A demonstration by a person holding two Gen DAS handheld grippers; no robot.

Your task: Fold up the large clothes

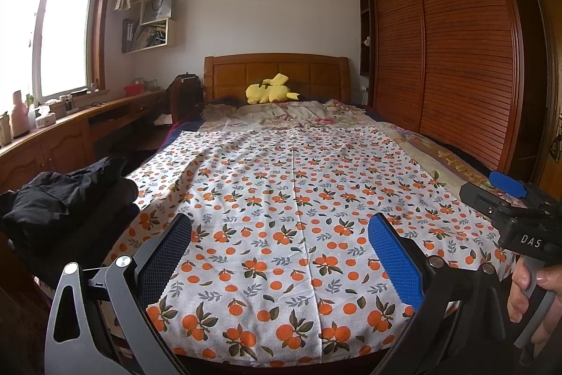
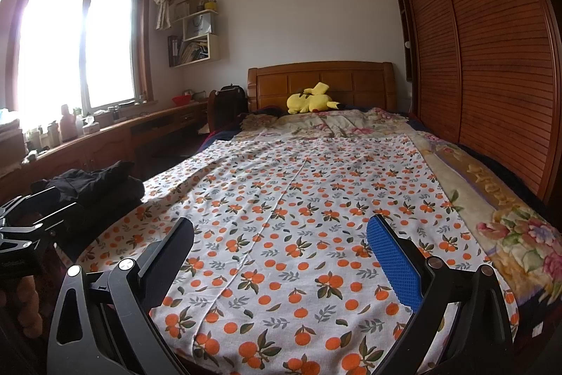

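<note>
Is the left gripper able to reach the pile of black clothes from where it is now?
Probably yes. The left gripper hangs open over the orange-print sheet, and the black clothes lie just to its left at the bed's edge, with nothing between them.

Both are held level and side by side, the left hand-held gripper (image 1: pixel 280 243) with its jaws spread wide and gripping nothing, the right hand-held gripper (image 2: pixel 280 246) likewise agape and empty, the person's right hand (image 1: pixel 534 301) wrapped round its handle.
</note>
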